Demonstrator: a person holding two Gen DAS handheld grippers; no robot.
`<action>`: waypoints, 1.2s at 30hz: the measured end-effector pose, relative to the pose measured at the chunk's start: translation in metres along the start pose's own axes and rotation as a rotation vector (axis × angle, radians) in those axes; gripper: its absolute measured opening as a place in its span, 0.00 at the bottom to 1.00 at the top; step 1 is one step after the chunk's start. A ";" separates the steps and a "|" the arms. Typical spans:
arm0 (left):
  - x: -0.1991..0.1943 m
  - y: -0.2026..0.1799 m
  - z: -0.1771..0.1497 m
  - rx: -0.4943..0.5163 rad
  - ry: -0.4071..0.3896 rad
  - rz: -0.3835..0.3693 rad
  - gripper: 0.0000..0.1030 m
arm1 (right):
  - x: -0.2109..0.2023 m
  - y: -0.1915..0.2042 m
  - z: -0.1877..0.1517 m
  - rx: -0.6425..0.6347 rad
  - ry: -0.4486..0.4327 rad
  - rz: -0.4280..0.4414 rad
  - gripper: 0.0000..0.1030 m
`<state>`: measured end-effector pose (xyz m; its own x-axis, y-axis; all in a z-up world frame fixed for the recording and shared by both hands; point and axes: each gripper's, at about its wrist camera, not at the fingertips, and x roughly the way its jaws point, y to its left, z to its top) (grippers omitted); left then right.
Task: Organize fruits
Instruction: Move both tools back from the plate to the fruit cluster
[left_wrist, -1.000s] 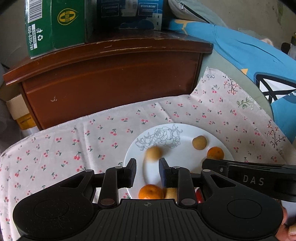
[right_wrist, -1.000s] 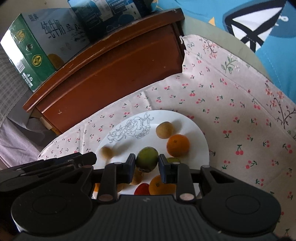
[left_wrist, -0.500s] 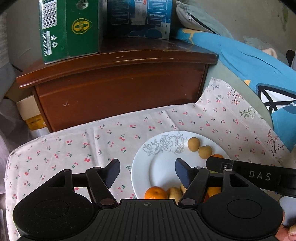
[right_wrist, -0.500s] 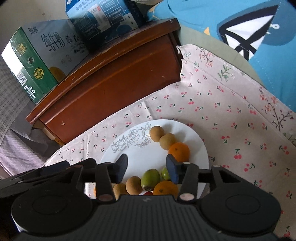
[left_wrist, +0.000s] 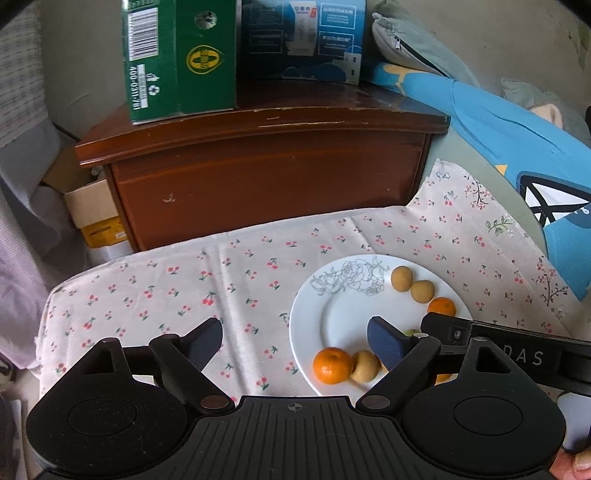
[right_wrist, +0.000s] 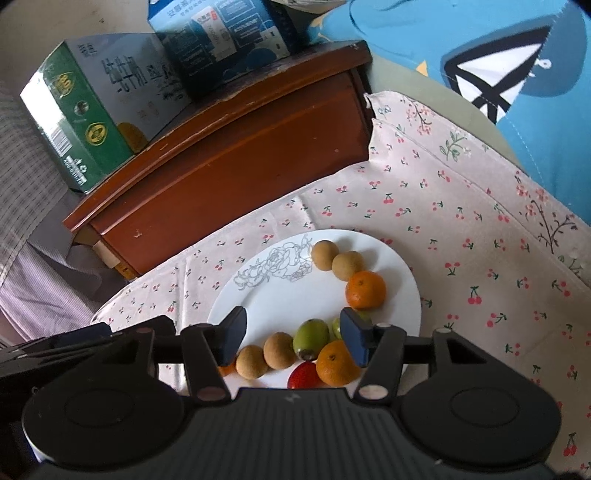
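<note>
On white plate, fruits in an arc, left tool spread wide and empty, right tool likewise agape above green fruit.

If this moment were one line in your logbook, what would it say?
left tongs: open, empty | right tongs: open, empty | fruits: all on white plate | plate: on cherry-print cloth

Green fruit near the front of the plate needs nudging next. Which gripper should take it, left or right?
Right, probably. The right gripper is open with the green fruit almost between its fingers. The left gripper is open too, but sits over the plate edge and cloth, farther off.
</note>
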<state>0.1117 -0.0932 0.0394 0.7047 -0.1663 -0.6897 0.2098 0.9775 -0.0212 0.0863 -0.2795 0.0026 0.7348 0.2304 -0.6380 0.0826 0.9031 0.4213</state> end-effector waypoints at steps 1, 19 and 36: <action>-0.003 0.001 -0.001 0.001 -0.002 0.001 0.85 | -0.002 0.001 -0.001 -0.005 -0.001 0.002 0.57; -0.043 0.021 -0.037 -0.045 0.033 0.028 0.86 | -0.025 0.027 -0.033 -0.079 0.013 0.047 0.60; -0.058 0.085 -0.081 -0.163 0.044 0.108 0.86 | -0.032 0.035 -0.083 -0.159 0.093 0.094 0.59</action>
<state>0.0341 0.0100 0.0193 0.6862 -0.0572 -0.7252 0.0200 0.9980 -0.0597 0.0094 -0.2248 -0.0159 0.6679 0.3425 -0.6607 -0.0962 0.9201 0.3797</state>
